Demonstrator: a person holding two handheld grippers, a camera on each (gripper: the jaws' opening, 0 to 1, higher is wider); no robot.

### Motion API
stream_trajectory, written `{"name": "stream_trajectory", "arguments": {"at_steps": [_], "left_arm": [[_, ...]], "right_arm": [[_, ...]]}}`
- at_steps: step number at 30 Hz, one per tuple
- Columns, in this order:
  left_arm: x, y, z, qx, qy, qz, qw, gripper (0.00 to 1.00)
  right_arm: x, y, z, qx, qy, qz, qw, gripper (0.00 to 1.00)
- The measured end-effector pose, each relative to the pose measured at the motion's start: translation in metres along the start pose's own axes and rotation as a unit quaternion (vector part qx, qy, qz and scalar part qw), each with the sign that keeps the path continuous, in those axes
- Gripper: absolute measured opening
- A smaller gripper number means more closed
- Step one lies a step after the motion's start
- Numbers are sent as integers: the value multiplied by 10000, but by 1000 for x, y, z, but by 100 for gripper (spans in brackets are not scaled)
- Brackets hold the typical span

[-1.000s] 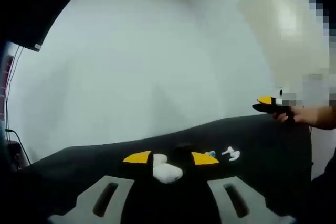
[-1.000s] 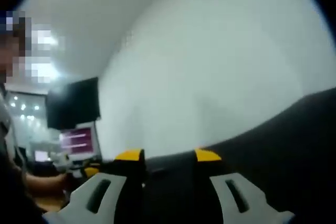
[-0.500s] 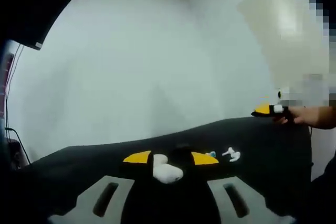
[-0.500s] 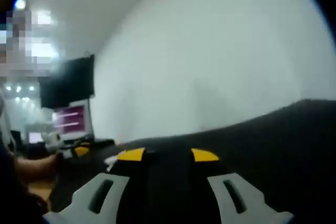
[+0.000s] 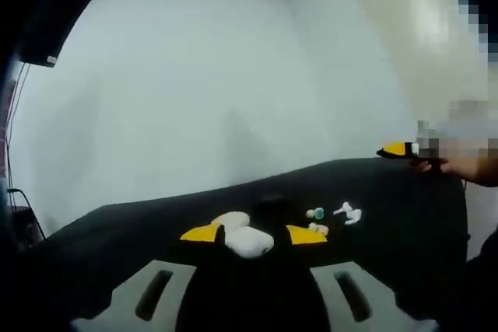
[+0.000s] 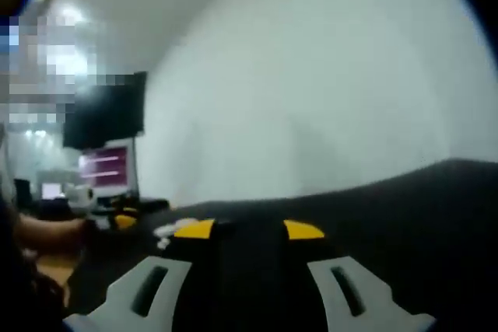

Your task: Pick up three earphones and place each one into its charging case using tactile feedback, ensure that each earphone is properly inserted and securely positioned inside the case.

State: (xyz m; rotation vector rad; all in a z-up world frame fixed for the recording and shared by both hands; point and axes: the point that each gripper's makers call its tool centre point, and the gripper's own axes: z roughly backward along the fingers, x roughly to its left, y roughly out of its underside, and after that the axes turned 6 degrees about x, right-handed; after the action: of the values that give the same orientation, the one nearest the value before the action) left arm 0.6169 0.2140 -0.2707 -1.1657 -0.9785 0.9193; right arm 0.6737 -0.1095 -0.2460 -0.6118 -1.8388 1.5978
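In the left gripper view, my left gripper [image 5: 254, 235] is open and low over the black table [image 5: 156, 231]. A white charging case [image 5: 249, 242] lies between and just beyond its yellow tips, not touched. A second white case [image 5: 231, 219] lies behind it. Small earphones lie to the right: a teal-tipped one [image 5: 314, 213], a white one [image 5: 348, 213] and a pale one [image 5: 317, 228] beside the right tip. My right gripper [image 5: 401, 149] hovers at the far right in a hand. In the right gripper view, the right gripper [image 6: 248, 229] is open with nothing between its jaws, above the table [image 6: 405, 215].
A plain white wall [image 5: 218, 91] rises behind the table. In the right gripper view, a lit monitor [image 6: 107, 186] and a dark screen [image 6: 105, 118] stand at the far left. A hand [image 6: 47, 231] and small white items [image 6: 163, 232] are on that side too.
The left gripper has moved closer to the cases, so they and the earphones sit nearer its tips. The right gripper view has swung down and left, showing more table.
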Motion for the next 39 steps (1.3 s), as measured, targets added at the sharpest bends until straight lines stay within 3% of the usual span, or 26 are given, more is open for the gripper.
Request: {"name": "stream_trajectory", "arguments": {"at_steps": [5,8,11,16,18,22,24,30,35,39], "left_arm": [[-9,17,-10,515,148,-23,9986,38],[-9,16,-13,586,188,124,9980,38],[1,14,-21,804,14,139,9967,39],[12,29,-47,1639,-216,793,9830,54],[13,32,-55,1664,-211,1016,9806,53],[11,37,-62,1495,-168,1091,9826,51],[17,47,-60,1714,-399,884,9804,50],[11,44,-64,1613,-215,927,9823,49],[-4,41,-64,1543,-8,812,9847,48],[-5,41,-61,1569,148,824,9841,36]], "right_arm": [[3,-6,3,-200,-154,-60,9997,34],[5,-10,4,-325,-225,-147,9991,34],[6,-11,3,-352,-284,-193,9988,33],[7,-8,2,-265,-270,-204,9991,34],[7,-9,2,-281,-266,-182,9991,34],[6,-8,2,-251,-223,-148,9993,34],[5,-6,1,-202,-188,-122,9995,34],[-1,-5,1,-168,-47,-140,9997,34],[-5,0,-1,-7,120,-59,9999,34],[-5,5,-2,175,224,116,9995,34]]}}
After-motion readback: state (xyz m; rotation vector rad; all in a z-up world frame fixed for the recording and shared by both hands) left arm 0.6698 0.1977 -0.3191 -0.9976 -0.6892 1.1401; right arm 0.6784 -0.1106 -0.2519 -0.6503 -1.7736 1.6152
